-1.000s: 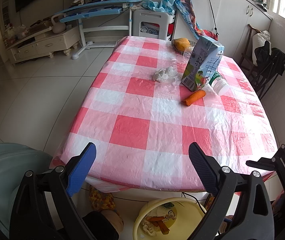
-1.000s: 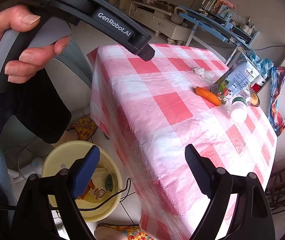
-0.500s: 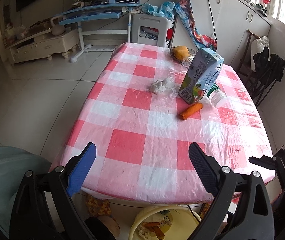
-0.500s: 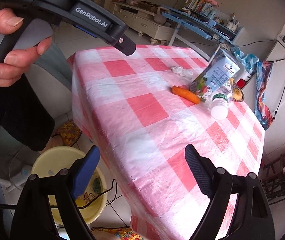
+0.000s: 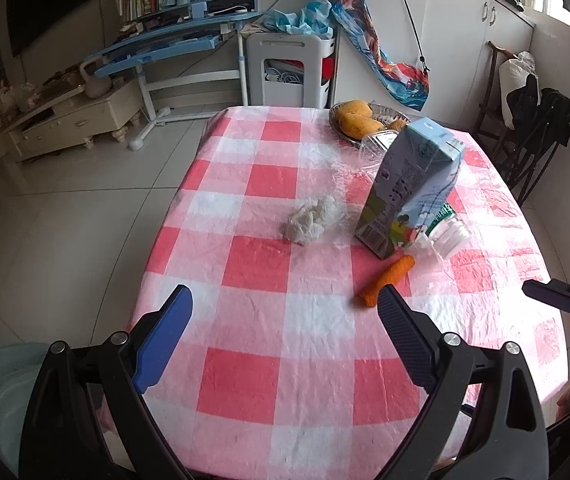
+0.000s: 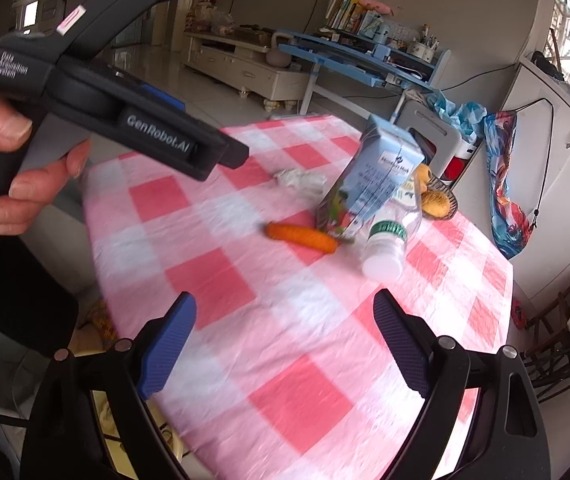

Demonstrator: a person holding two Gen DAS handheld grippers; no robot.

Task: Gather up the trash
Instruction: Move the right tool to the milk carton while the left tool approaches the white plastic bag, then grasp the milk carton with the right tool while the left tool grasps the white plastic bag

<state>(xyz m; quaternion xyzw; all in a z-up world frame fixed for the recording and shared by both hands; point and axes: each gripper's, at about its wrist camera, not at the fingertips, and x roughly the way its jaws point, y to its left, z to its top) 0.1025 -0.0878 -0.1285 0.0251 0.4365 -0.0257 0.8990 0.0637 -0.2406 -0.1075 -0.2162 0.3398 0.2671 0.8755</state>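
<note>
Both grippers are being carried forward over the checked table (image 5: 285, 360); the yellow basin seen earlier at the bottom of the left wrist view is now hidden. The left gripper (image 5: 285, 336) and right gripper (image 6: 285, 340) are being held with jaws wide apart and empty, the right having just opened slightly.

Trash is lying right of centre in the left view: a leaning milk carton (image 5: 413, 188), a plastic bottle (image 5: 449, 232) touching it, a carrot (image 5: 389, 280) just beside, a crumpled tissue (image 5: 311, 220) near.

The carton is judged light and crushable; grasping across its narrow sides is advised.
</note>
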